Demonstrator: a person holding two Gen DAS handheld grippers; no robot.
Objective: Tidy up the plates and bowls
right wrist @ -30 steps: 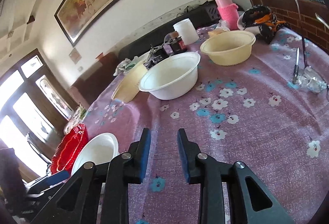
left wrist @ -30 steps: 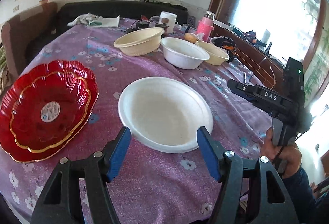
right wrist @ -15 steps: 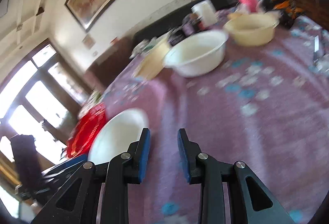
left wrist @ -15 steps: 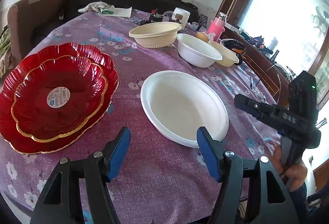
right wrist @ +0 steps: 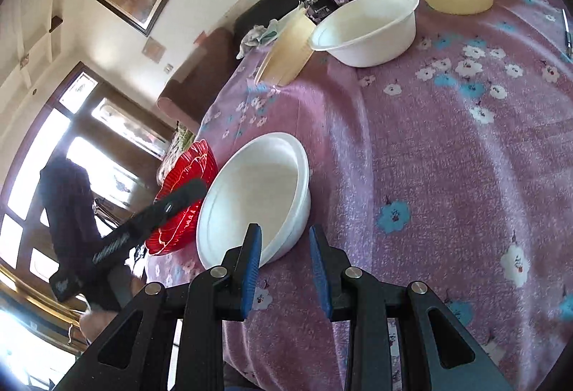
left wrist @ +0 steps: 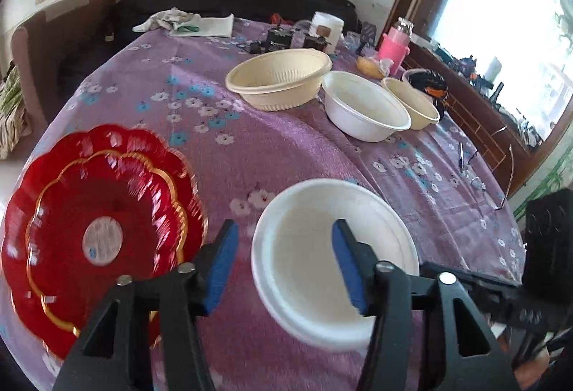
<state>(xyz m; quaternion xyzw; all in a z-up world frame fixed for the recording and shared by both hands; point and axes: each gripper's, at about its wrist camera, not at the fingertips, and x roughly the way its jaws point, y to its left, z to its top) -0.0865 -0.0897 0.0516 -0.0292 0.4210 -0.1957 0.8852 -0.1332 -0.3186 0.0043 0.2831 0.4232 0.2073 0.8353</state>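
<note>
The left gripper (left wrist: 283,265) sits at the bottom of the left wrist pic; its jaws have just been closing and stand apart around the near-left rim of the white plate (left wrist: 335,262), not pressing on it. Left of it are the red plates (left wrist: 96,233), stacked, a bit blurry. In the upper middle are a cream bowl (left wrist: 281,79), a white bowl (left wrist: 365,106) & a small cream bowl (left wrist: 412,102) on the purple tablecloth (left wrist: 222,147). In the right wrist pic, the right gripper (right wrist: 284,260) is at the bottom, jaws a little apart w/ nothing in them, left finger just in front of the plate's rim.
</note>
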